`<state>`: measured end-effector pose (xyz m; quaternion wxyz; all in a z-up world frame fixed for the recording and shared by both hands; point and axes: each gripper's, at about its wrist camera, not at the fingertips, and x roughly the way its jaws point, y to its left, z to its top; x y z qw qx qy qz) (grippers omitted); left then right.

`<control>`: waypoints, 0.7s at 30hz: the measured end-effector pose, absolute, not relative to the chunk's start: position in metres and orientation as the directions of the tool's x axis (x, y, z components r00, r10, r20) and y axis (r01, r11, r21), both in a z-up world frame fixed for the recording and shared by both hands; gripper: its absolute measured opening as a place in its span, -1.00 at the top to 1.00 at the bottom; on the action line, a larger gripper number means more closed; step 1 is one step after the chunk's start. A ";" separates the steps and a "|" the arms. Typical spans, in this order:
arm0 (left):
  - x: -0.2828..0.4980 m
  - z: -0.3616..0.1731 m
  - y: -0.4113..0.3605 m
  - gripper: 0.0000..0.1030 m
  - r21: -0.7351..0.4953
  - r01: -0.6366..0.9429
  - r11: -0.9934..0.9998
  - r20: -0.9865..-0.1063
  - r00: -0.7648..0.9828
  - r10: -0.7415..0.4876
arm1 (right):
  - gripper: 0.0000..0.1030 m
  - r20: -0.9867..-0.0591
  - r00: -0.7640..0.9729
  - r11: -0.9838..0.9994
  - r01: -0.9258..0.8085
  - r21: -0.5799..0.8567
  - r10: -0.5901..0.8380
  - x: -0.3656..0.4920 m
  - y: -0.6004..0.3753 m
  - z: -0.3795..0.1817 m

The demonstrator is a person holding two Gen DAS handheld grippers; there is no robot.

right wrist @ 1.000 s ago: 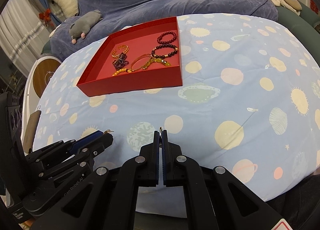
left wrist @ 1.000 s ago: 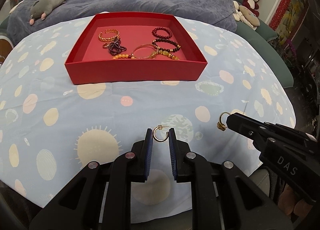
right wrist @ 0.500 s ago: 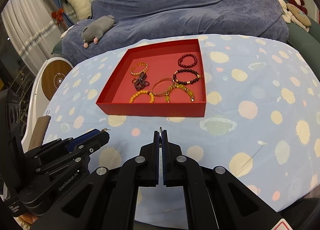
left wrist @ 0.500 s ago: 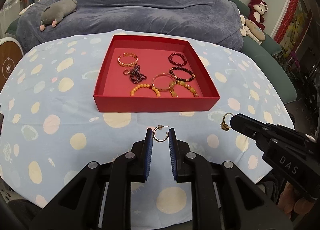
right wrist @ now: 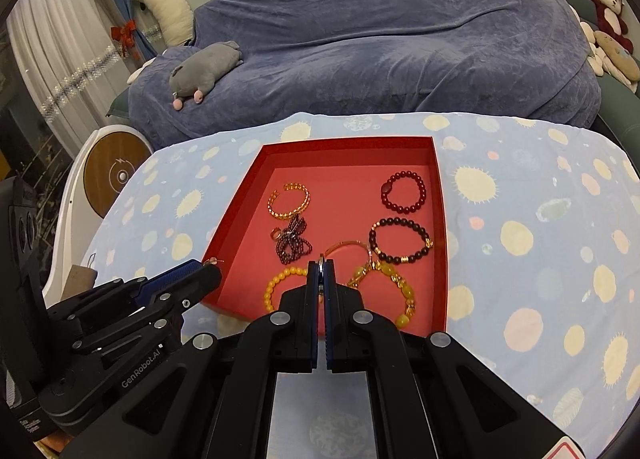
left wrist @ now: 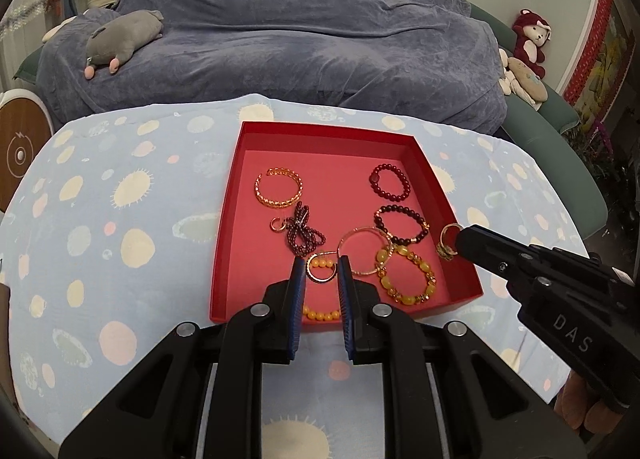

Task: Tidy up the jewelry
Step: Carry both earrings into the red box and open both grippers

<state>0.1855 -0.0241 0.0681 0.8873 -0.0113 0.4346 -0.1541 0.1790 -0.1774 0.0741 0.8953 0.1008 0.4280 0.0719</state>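
Observation:
A red tray (left wrist: 224,227) (right wrist: 440,219) on the spotted blue tablecloth holds several bracelets and beaded pieces. My left gripper (left wrist: 322,271) is shut on a gold hoop earring (left wrist: 320,278) and holds it above the tray's near edge. My right gripper (right wrist: 321,264) is shut on a gold ring (left wrist: 448,245), seen edge-on in its own view (right wrist: 321,259), above the tray's near right part. In the right wrist view the left gripper (right wrist: 210,265) hovers at the tray's left near corner.
A sofa under a blue-grey cover (left wrist: 300,39) lies behind the table, with a grey plush (left wrist: 124,35) on it. Plush toys (left wrist: 528,43) sit at the right. A round white and wood device (right wrist: 116,175) stands left of the table.
Both grippers have risen and moved forward with their jewelry, from above the bare cloth near the table's front to above the red tray.

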 end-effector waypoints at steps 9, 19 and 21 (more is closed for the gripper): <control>0.234 0.044 -0.029 0.69 -0.148 0.252 0.956 -0.793 0.548 -0.267 | 0.95 -0.769 0.599 0.967 -0.032 0.254 0.222 0.246 -0.177 0.054; 0.264 0.022 -0.032 0.69 -0.138 0.243 0.960 -0.812 0.528 -0.250 | 0.95 -0.801 0.554 0.967 -0.037 0.250 0.229 0.292 -0.169 0.023; 0.266 0.020 -0.032 0.68 -0.134 0.242 0.961 -0.812 0.529 -0.246 | 0.95 -0.805 0.546 0.965 -0.031 0.259 0.233 0.297 -0.169 0.018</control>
